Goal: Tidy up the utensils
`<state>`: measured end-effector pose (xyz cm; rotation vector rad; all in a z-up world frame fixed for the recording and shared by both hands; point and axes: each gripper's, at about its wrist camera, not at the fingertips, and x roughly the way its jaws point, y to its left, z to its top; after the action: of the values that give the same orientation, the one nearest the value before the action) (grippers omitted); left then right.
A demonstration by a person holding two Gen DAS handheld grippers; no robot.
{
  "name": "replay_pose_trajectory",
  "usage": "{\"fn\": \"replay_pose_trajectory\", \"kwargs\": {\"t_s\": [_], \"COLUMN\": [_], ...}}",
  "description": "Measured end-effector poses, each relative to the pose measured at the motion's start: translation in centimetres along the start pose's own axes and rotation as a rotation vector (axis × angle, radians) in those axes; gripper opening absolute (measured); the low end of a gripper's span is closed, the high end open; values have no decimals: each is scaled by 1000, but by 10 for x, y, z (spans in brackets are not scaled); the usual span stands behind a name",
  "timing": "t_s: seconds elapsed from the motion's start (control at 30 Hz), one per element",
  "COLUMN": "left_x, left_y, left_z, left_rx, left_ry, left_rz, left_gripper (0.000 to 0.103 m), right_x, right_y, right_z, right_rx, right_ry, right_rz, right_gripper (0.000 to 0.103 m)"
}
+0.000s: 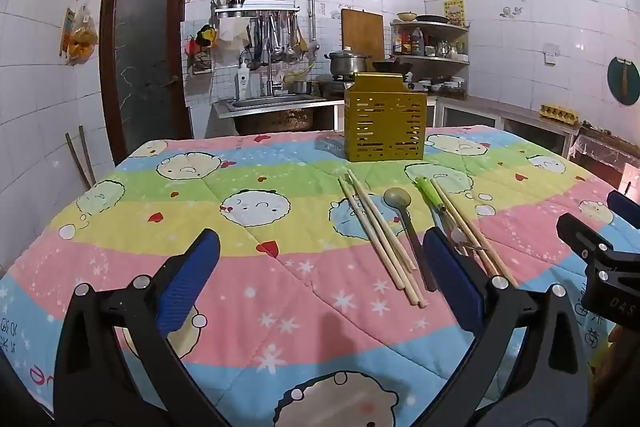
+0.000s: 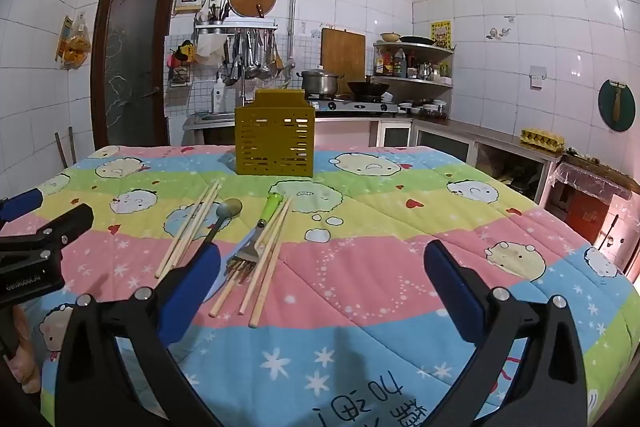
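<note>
A yellow slotted utensil holder (image 1: pixel 384 119) (image 2: pixel 275 133) stands upright at the far side of the quilt-covered table (image 1: pixel 248 267) (image 2: pixel 360 275). In front of it lie a bundle of wooden chopsticks (image 1: pixel 380 239) (image 2: pixel 192 227), a dark-handled spoon (image 1: pixel 400 201) (image 2: pixel 230 209), a green-handled fork (image 1: pixel 430 193) (image 2: pixel 272 205) and more chopsticks (image 1: pixel 472 231) (image 2: pixel 268 259). My left gripper (image 1: pixel 320 247) (image 2: pixel 48 213) hovers open just left of the utensils. My right gripper (image 2: pixel 322 259) (image 1: pixel 592 215) hovers open to their right. Neither holds anything.
Behind the table runs a kitchen counter with a sink (image 1: pixel 276 102), a pot (image 2: pixel 320 82) and a wok (image 2: pixel 368 87) on the stove. A corner shelf (image 2: pixel 414 63) holds bottles. A dark door (image 1: pixel 142 59) is at the left; an egg carton (image 2: pixel 542 139) sits on the right counter.
</note>
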<state>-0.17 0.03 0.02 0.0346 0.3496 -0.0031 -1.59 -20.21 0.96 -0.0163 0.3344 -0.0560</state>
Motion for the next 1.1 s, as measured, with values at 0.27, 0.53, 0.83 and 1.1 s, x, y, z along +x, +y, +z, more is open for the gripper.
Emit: {"fn": "replay_pose_trajectory", "kwargs": {"t_s": [0.27,0.53,0.83,1.1], "left_x": [1,2,-1,-1], "left_y": [1,-1,-3,-3], "left_z": [0,1,2,2], "left_rx": [1,6,6,7], "left_ry": [17,12,6,4], "left_rz": [-5,-1,-11,-9], "left_gripper": [98,98,98,98], "right_x": [0,1,-2,-1], "right_y": [0,-1,-3,-2], "right_z": [-1,1,1,0], "right_rx": [2,4,6,9], "right_ry": [-5,-4,-7,-9], "right_rz": [0,0,-6,-12], "right_gripper": [99,99,99,99]}}
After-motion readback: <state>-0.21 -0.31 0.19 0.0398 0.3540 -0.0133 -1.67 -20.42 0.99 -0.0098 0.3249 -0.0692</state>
